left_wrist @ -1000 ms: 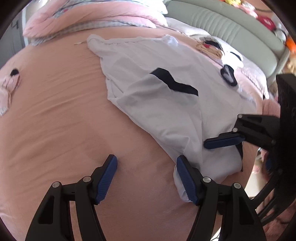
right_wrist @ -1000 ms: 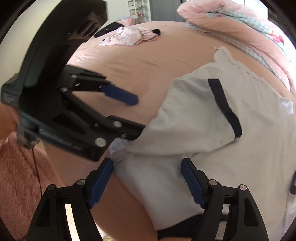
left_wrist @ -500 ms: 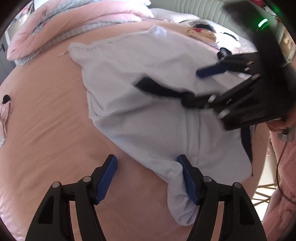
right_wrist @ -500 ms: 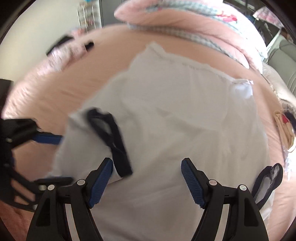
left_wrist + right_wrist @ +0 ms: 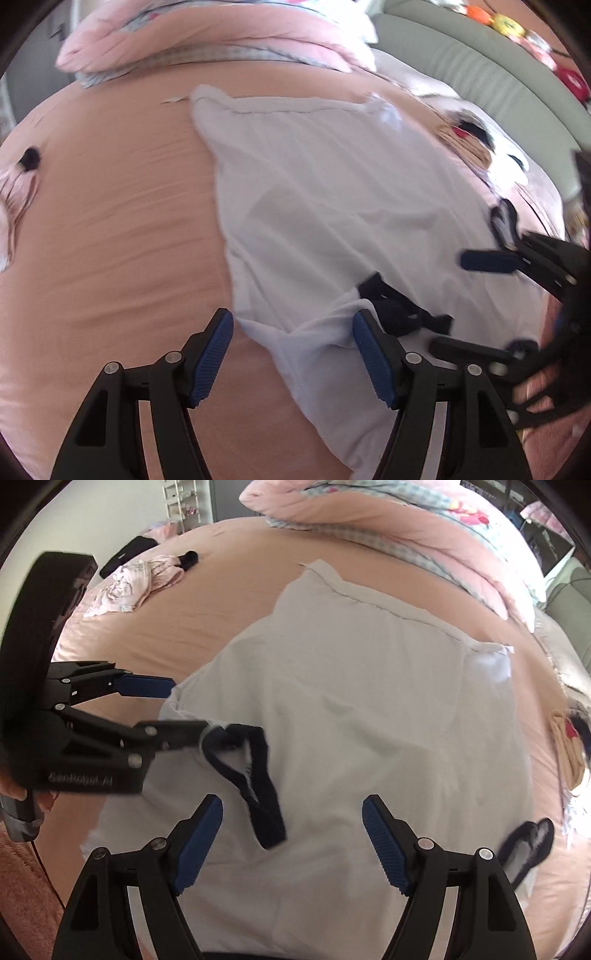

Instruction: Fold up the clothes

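Observation:
A white shirt (image 5: 332,206) lies flat on the pink bed sheet (image 5: 110,240). Its near sleeve is folded over the body, and the sleeve's navy cuff (image 5: 399,310) lies bunched on top. In the right wrist view that cuff (image 5: 255,775) forms an open loop on the shirt (image 5: 388,709). My left gripper (image 5: 293,356) is open, with sleeve fabric lying between its fingers. From the right wrist view, the left gripper (image 5: 184,709) has its lower finger touching the sleeve beside the cuff. My right gripper (image 5: 291,845) is open above the shirt's near part and grips nothing. The other navy cuff (image 5: 528,845) lies at the right.
A pink duvet (image 5: 221,40) is heaped at the far side of the bed. A crumpled pink garment (image 5: 125,583) and a black object (image 5: 127,552) lie far left. A printed garment (image 5: 465,144) lies by the grey-green headboard (image 5: 498,85). A hand (image 5: 535,391) holds the right gripper (image 5: 476,302).
The right gripper swept over the shirt, then drew back to the right. The navy cuff has shifted nearer to the left gripper and now lies bunched. Both grippers stayed open.

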`<state>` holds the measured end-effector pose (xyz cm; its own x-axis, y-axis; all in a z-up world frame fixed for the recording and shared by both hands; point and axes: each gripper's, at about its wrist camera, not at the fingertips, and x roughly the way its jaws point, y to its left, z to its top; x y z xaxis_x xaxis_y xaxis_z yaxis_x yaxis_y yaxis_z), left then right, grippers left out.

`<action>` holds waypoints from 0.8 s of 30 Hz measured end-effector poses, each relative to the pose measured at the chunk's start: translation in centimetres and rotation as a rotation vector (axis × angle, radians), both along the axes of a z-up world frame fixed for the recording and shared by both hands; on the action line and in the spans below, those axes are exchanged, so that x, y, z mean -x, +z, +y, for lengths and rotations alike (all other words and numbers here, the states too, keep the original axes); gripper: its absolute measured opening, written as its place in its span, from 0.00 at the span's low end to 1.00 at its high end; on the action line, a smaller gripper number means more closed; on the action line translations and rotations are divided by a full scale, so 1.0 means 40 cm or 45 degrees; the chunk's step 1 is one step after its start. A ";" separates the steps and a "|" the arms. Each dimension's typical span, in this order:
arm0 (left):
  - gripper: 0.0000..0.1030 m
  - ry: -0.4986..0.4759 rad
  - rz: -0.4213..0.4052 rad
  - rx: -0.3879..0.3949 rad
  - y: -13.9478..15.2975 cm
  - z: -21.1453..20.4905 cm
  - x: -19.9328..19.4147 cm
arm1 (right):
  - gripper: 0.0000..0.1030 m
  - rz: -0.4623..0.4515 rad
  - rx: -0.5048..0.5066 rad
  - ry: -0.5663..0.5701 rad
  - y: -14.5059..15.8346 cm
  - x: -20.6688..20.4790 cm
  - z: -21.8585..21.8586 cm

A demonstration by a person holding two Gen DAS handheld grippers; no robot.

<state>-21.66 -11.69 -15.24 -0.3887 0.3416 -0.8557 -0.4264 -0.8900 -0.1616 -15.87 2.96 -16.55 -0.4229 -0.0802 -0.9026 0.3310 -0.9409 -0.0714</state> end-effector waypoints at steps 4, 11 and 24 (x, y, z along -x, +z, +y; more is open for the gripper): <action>0.64 -0.070 -0.035 0.074 -0.016 0.017 0.006 | 0.75 -0.039 -0.025 0.009 -0.042 0.061 -0.003; 0.78 -0.062 0.054 0.160 -0.039 0.058 0.025 | 0.77 -0.049 0.072 -0.037 -0.060 0.065 0.030; 0.80 0.318 0.149 0.003 0.034 -0.099 0.025 | 0.77 -0.072 0.145 -0.089 -0.032 0.031 0.076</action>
<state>-22.68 -15.67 -13.89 -0.5567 0.2207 -0.8008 -0.2095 -0.9702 -0.1218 -17.10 6.01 -17.83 -0.3796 -0.1555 -0.9120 0.2649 -0.9628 0.0538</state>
